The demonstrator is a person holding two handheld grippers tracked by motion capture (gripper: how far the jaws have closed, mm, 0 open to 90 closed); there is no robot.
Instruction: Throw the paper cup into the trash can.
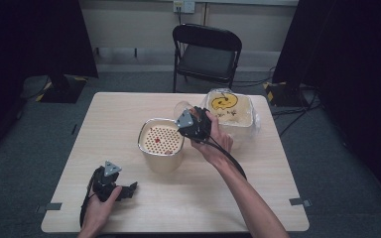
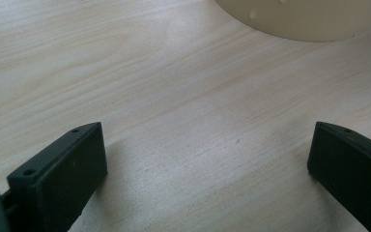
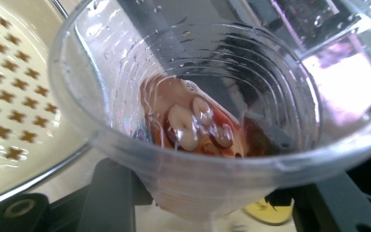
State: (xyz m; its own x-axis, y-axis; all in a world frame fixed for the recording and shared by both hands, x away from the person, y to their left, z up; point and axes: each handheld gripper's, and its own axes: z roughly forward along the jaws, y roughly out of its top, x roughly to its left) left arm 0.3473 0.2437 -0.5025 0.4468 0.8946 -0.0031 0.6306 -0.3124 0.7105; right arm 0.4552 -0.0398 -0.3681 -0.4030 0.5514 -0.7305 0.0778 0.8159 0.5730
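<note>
My right gripper (image 1: 187,115) is shut on a clear plastic cup (image 1: 182,108), held tilted beside the far right rim of a cream bucket (image 1: 161,159). The bucket is topped by a perforated strainer (image 1: 160,138) with a small red bit on it. In the right gripper view the cup (image 3: 193,96) sits between my jaws, and reddish liquid with pale and dark bits (image 3: 193,125) lies at its bottom; the strainer (image 3: 9,96) is at left. My left gripper (image 1: 130,190) rests on the table near its front left, open with nothing between its fingers (image 2: 58,179).
A clear tub holding a bag with a yellow smiley (image 1: 228,106) stands behind the right hand. The bucket's base (image 2: 299,19) is ahead of my left gripper. A black folding chair (image 1: 206,54) stands beyond the wooden table (image 1: 109,114).
</note>
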